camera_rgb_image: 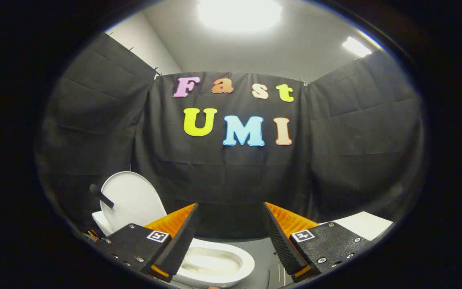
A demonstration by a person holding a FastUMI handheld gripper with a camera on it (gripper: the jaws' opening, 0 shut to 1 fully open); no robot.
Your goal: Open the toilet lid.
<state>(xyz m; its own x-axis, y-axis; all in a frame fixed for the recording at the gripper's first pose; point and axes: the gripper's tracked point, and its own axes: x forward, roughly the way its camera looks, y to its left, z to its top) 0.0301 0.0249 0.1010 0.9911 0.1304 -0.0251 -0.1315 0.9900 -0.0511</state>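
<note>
Toilet lid [132, 200] stands raised at the bowl's [219, 263] rear edge, beyond the left finger — gripper [229, 233] released, gripping nothing — advise a straight withdrawal, clear of the upright lid.

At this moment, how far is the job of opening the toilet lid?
It looks done: the toilet lid stands upright behind the open bowl, a dark handle on it. In hand: nothing, the gripper is open, its fingers apart above the bowl and touching neither. Nothing seems left.
</note>
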